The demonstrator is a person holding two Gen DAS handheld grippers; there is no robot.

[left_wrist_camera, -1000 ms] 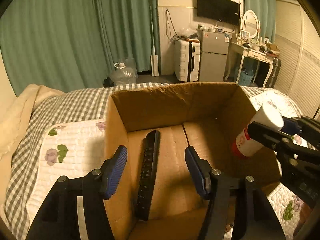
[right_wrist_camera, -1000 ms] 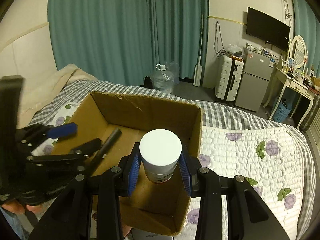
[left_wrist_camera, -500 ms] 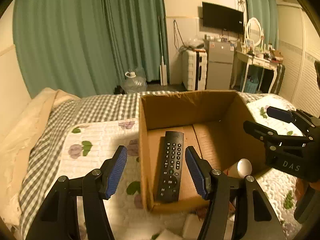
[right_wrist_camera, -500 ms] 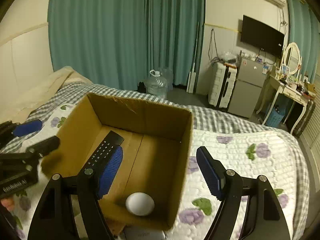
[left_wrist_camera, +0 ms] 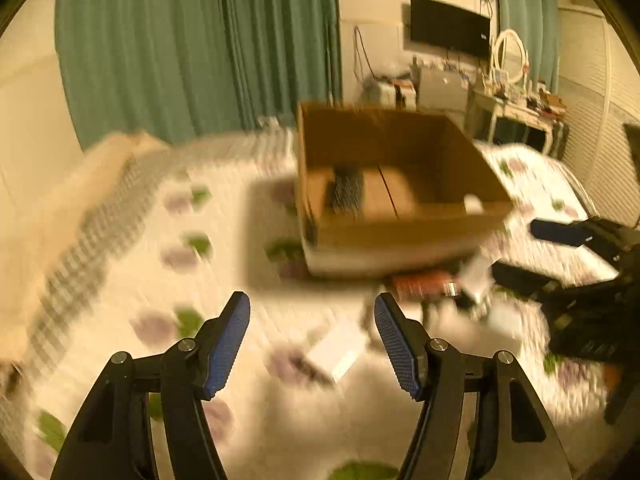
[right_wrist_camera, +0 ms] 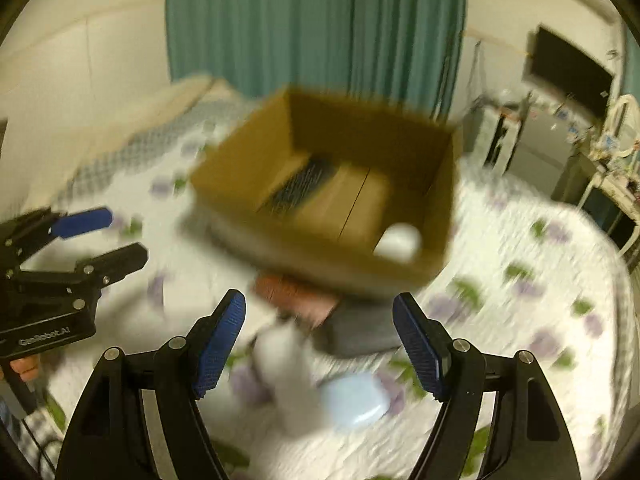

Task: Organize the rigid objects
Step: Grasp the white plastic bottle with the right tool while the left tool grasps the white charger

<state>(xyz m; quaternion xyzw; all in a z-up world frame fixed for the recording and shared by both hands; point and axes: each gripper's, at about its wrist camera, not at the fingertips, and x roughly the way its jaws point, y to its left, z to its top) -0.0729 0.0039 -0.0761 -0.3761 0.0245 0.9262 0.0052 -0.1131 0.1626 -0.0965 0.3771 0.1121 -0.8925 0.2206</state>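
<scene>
**Both grippers empty over the bed, box holds two things**

Both views are smeared by motion blur, so fine detail is lost.

The left gripper (left_wrist_camera: 312,340) hangs above the floral quilt (left_wrist_camera: 120,280) with its blue-padded fingers spread wide and nothing between them. The right gripper (right_wrist_camera: 318,344) is likewise spread apart and empty; in the left view it shows at the right edge, beside the near right corner of the box.

The cardboard box (right_wrist_camera: 328,248) sits on the bed ahead of both grippers, open at the top. Inside, a dark remote control (right_wrist_camera: 300,186) lies flat on the floor of the box along its left side. A white bottle (right_wrist_camera: 398,240) rests in the near right corner, against the front wall; in the left view only its pale top (left_wrist_camera: 473,203) peeps above the rim.

On the quilt just in front of the box lies a loose cluster of things: a reddish-brown packet (right_wrist_camera: 296,294), a grey object (right_wrist_camera: 360,330), a white bottle-like shape (right_wrist_camera: 284,356) and a pale blue item (right_wrist_camera: 354,400). They are too blurred to name more exactly. A small white box (left_wrist_camera: 340,350) lies on the quilt between the left gripper's fingers and the cardboard box.

Teal curtains (right_wrist_camera: 316,28) hang behind the bed.
</scene>
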